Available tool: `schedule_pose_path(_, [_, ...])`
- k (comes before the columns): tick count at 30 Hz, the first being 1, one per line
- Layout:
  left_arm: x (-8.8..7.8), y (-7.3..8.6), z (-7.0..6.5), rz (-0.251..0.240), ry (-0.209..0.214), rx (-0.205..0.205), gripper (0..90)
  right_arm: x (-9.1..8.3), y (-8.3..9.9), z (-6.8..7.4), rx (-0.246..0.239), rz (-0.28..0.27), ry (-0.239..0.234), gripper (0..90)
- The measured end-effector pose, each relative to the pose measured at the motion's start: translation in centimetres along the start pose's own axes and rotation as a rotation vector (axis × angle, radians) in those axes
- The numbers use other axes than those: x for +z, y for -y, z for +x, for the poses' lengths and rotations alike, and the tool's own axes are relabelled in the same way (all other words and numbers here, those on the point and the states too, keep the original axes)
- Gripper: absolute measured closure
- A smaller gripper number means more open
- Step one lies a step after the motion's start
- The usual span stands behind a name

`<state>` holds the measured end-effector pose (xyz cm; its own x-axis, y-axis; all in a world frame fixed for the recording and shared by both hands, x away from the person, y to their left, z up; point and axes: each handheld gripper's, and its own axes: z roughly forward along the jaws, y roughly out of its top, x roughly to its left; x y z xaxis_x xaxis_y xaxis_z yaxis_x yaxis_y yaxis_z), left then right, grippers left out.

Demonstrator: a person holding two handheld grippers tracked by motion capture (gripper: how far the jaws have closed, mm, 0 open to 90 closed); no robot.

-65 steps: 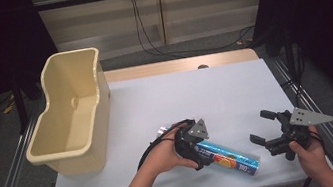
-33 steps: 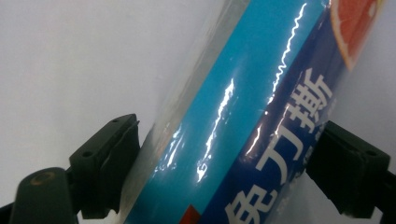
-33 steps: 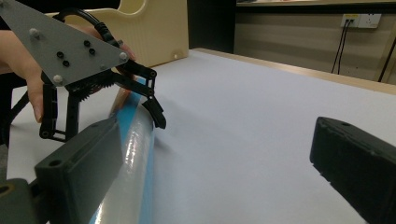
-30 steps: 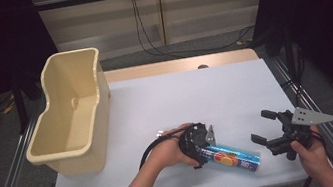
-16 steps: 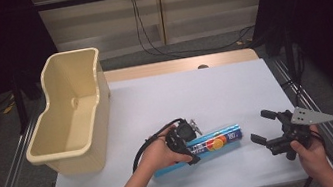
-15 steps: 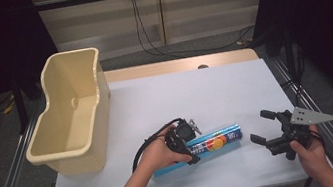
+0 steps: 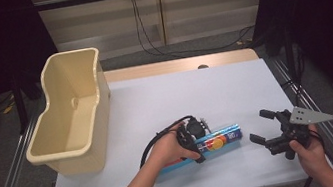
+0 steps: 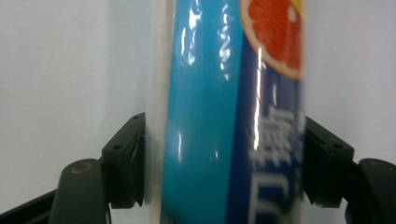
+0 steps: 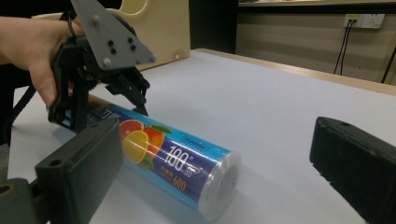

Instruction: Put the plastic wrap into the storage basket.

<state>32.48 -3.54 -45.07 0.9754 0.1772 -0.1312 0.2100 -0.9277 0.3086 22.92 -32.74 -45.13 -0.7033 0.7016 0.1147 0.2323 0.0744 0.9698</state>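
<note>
A blue roll of wrap with printed citrus fruit [image 7: 218,141] lies on the white table [image 7: 194,89] near the front edge. My left gripper [image 7: 195,148] reaches down over the roll's left part. In the left gripper view the roll [image 8: 224,116] stands between the jaws, both pads [image 8: 128,168] against its sides; the jaws have just been opening slightly with the roll still between them. My right gripper [image 7: 259,126] hovers open to the right of the roll. Its view looks at the roll's clear end [image 9: 219,179] and the left gripper [image 9: 109,109].
A cream plastic bin [image 7: 95,84] stands at the table's left side, with nothing showing inside it; its wall [image 9: 159,28] appears behind the left hand. Cables hang down the back wall. Metal rails run along both sides of the table.
The roll has swung from pointing down-right to lying nearly level, its right end slightly farther back. The left hand has shifted left with it. The right gripper has kept still.
</note>
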Motion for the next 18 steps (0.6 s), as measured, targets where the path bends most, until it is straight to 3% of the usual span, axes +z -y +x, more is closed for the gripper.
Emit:
schedule_pose_path(6, [0.1,-0.7,-0.5,0.048,-0.037,0.01,31.6,-0.3,0.0,-0.1,0.007,-0.004,0.004,2.2])
schedule_pose_path(8, [-0.2,-0.6,-0.5,0.05,-0.042,-0.027,31.8,-0.4,0.0,-0.2,0.009,-0.007,0.004,2.2])
schedule_pose_path(9, [-1.1,-0.2,-0.2,0.018,-0.026,-0.07,31.8,-0.5,0.0,-0.1,0.009,-0.011,0.005,2.2])
schedule_pose_path(10, [-1.1,-0.2,-0.2,0.018,-0.026,-0.07,31.8,-0.5,0.0,-0.1,0.009,-0.011,0.005,2.2])
schedule_pose_path(11, [-2.3,0.3,0.2,-0.014,-0.023,-0.099,31.8,-0.5,0.0,-0.2,0.009,-0.01,0.005,2.2])
schedule_pose_path(14, [-3.7,0.8,0.5,-0.023,-0.025,-0.121,31.8,-0.5,0.0,-0.2,0.011,-0.009,0.005,2.1])
schedule_pose_path(15, [-5.1,1.2,0.8,-0.049,-0.033,-0.158,31.8,-0.4,0.0,-0.2,0.01,-0.006,0.004,2.2])
schedule_pose_path(16, [-5.1,1.2,0.8,-0.049,-0.033,-0.158,31.8,-0.4,0.0,-0.2,0.01,-0.006,0.004,2.2])
schedule_pose_path(18, [-6.6,1.8,1.1,-0.073,-0.038,-0.204,31.8,-0.3,0.0,-0.1,0.008,-0.007,0.003,2.2])
